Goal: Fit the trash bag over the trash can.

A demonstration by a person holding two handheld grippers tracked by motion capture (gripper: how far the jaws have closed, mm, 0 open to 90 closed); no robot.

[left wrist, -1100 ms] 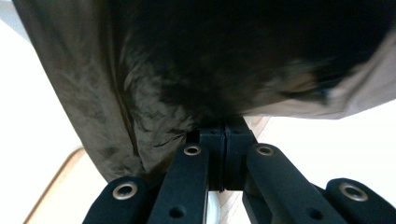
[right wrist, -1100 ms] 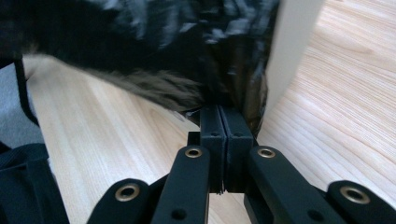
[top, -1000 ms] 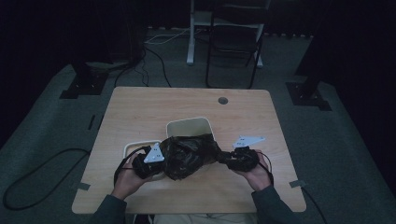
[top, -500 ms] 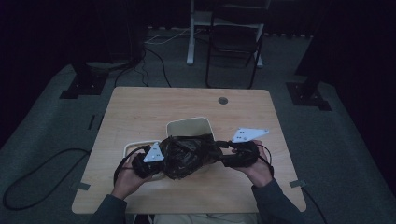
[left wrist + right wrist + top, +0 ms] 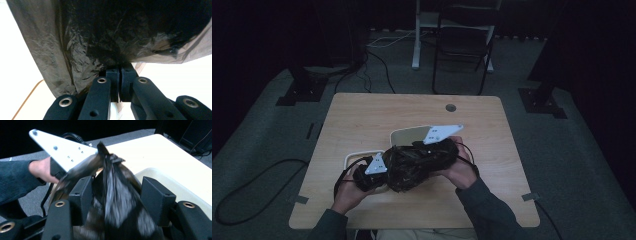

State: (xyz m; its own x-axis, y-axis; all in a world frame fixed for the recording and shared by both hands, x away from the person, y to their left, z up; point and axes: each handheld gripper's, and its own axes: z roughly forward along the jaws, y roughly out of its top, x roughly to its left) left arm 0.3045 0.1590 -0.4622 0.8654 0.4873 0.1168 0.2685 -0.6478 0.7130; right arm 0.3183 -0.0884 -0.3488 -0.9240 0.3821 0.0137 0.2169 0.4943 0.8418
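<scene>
A crumpled dark plastic bag (image 5: 412,167) hangs between both grippers over the front middle of the table. My left gripper (image 5: 119,72) is shut on a fold of the bag (image 5: 100,42), which drapes above its jaws. My right gripper (image 5: 118,195) has just been opening: its jaws stand apart with the blurred bag (image 5: 117,202) loose between them, and the pads do not press on it. In the high view the right gripper (image 5: 439,150) lies over the bag's right end, and the left gripper (image 5: 369,175) is at its left end.
A cream bin (image 5: 409,134) stands just behind the bag, also in the right gripper view (image 5: 175,185). A flat cream tray (image 5: 354,157) lies at the left. The wooden table (image 5: 362,115) has a grommet hole (image 5: 450,107). A chair (image 5: 462,45) stands beyond the table.
The right hand has risen and moved left, onto the bag's right end, and its jaws have widened. The left hand has stayed where it was, still pinching the bag.
</scene>
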